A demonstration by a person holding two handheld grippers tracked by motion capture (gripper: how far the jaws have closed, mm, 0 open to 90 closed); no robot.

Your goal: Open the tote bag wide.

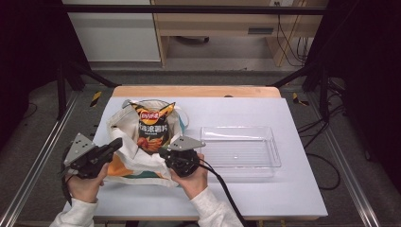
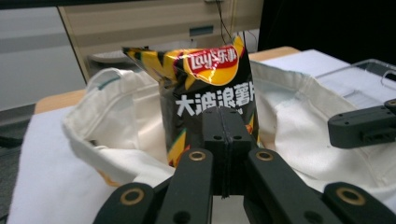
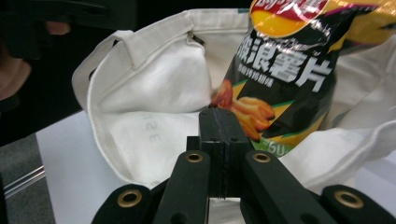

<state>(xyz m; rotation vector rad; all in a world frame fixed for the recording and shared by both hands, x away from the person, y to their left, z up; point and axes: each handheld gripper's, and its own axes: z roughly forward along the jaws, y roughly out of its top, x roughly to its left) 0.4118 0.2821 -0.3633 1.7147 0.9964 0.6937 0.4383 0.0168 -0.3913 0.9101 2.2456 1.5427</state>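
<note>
Left tool (image 1: 115, 144) and right tool (image 1: 163, 152) both clamped tight, tips facing.

A lab recording station, not a home.
A black frame (image 1: 189, 8) rings the white table (image 1: 265, 194); loose cables (image 1: 326, 156) trail across grey floor beside plain wooden furniture (image 1: 213, 21).

Black, yellow and red crisp packet (image 1: 152, 126): glossy plastic film, crinkled, catching bright highlights.
Off-white tote bag (image 1: 124, 156): matt woven cloth, soft and creased, with stitched hems.
Clear rectangular tray (image 1: 241, 150): transparent hard plastic, smooth and shiny, ribbed floor.
White table cover (image 1: 265, 194): matt, smooth surface.
Light wooden table edge (image 1: 196, 91): smooth, pale wood with a dull sheen.
Black left gripper (image 2: 224, 116) and black right gripper (image 3: 218, 119): matt plastic, brass-coloured metal rivets.
</note>
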